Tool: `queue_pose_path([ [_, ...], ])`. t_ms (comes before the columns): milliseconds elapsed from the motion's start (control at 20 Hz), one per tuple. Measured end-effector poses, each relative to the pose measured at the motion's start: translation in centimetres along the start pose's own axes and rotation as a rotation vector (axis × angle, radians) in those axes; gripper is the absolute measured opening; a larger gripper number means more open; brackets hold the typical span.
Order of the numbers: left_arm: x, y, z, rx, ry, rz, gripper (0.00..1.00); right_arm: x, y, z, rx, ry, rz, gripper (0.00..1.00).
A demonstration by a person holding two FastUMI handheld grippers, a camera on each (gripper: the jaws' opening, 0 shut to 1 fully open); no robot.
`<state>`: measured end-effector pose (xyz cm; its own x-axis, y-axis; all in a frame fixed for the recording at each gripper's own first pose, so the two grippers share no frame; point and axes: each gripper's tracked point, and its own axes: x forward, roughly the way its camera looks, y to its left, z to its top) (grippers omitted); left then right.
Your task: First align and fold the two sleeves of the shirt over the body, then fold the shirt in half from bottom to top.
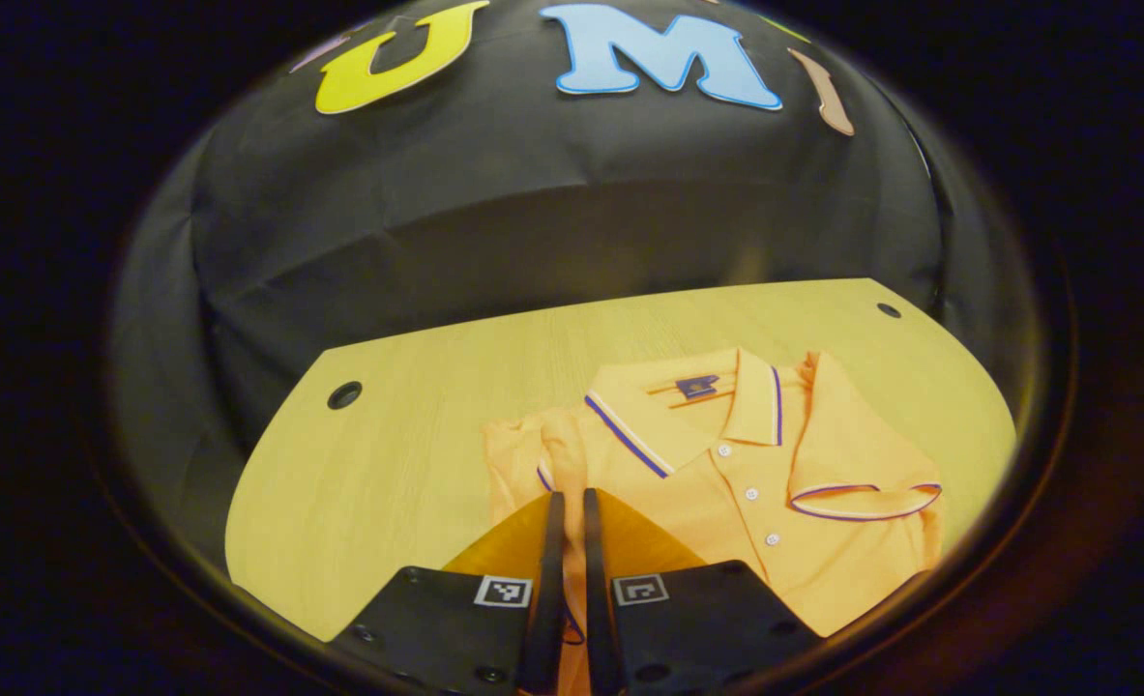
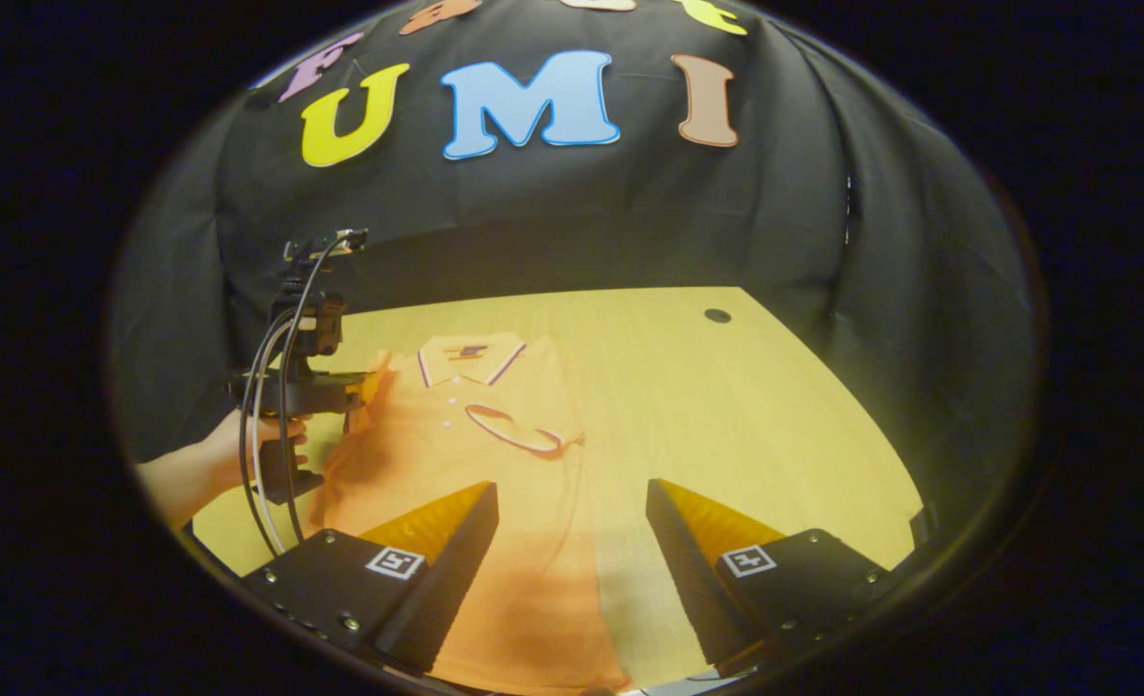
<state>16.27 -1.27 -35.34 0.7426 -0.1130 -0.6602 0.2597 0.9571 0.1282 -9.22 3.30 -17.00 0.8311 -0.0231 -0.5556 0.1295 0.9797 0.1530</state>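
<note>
Item: orange shirt (image 1: 726, 464), lying on counter (image 1: 388, 454) ahead of both claws. Left claw (image 1: 572, 512) is pinching its sleeve; right claw (image 2: 572, 503) is hovering wide apart, gripping nothing. Advice: be laying the sleeve flat, edges aligned.

A recording booth, not a home: black cloth (image 2: 823, 222) hangs as the wall behind and beside a bare wooden table (image 2: 726, 406) with round cable holes (image 1: 344, 394). A cabled handheld gripper (image 2: 306, 377) in a hand (image 2: 233, 454) marks it as a staged data-collection setup.
</note>
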Motion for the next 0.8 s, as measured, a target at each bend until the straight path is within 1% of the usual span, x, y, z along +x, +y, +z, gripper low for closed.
queue_pose_path([
  [50, -0.2, -0.3, -0.1, -0.008, 0.004, -0.007, 0.19, 0.0, -0.2, -0.1, -0.007, 0.002, 0.002, 0.96],
  [100, -0.5, -0.8, -0.2, -0.019, 0.009, -0.02, 0.24, -0.1, -0.2, -0.2, -0.011, 0.002, 0.008, 0.96],
  [250, -1.7, -1.3, -0.8, -0.027, 0.028, -0.036, 0.43, -0.3, -0.5, -0.9, -0.017, 0.005, 0.018, 0.96],
  [400, -4.0, -1.9, -1.2, -0.043, 0.035, -0.062, 0.51, -0.8, -0.6, -2.1, -0.026, 0.02, 0.037, 0.96],
  [450, -4.9, -2.0, -1.4, -0.052, 0.032, -0.071, 0.61, -0.9, -0.7, -2.5, -0.035, 0.025, 0.042, 0.96],
  [600, -7.8, -2.1, -2.3, -0.085, 0.028, -0.085, 0.67, -1.5, -0.9, -4.1, -0.051, 0.041, 0.058, 0.96],
  [700, -10.0, -2.1, -3.6, -0.099, 0.034, -0.091, 0.77, -1.8, -1.0, -5.2, -0.045, 0.055, 0.074, 0.96],
  [750, -11.1, -2.3, -4.4, -0.102, 0.041, -0.096, 0.77, -2.0, -1.1, -5.9, -0.041, 0.062, 0.079, 0.96],
  [800, -12.1, -2.4, -5.1, -0.104, 0.05, -0.104, 0.79, -2.3, -1.2, -6.5, -0.04, 0.071, 0.082, 0.96],
])
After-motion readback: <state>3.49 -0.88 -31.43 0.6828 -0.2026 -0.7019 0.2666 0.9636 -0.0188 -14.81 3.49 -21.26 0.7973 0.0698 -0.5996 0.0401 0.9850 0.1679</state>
